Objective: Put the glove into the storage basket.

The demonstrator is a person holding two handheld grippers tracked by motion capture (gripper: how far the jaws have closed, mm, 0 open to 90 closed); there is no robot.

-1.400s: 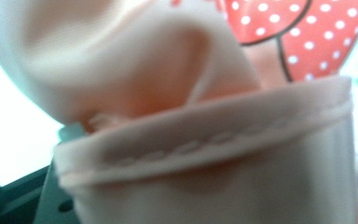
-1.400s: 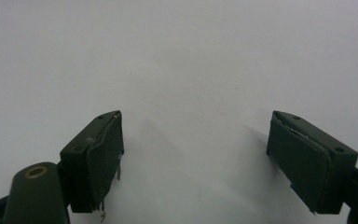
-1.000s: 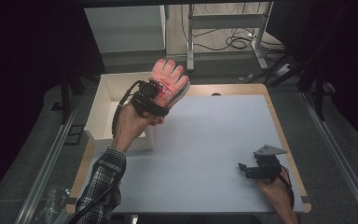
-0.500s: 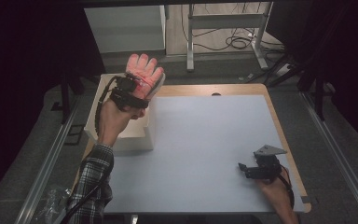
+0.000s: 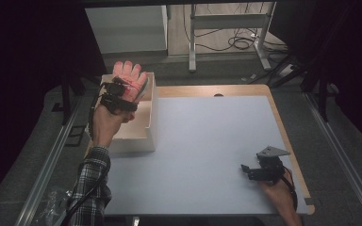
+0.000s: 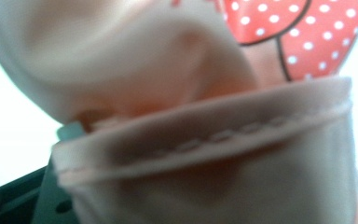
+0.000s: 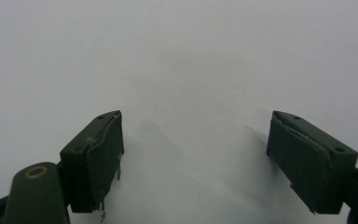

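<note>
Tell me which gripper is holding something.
The left gripper, over the white box: shut on the pink glove. The right gripper stands open on the table.

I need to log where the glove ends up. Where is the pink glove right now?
In the high view the glove is at the table's far left, held up by the left gripper over the open white box, not yet resting inside it.
</note>
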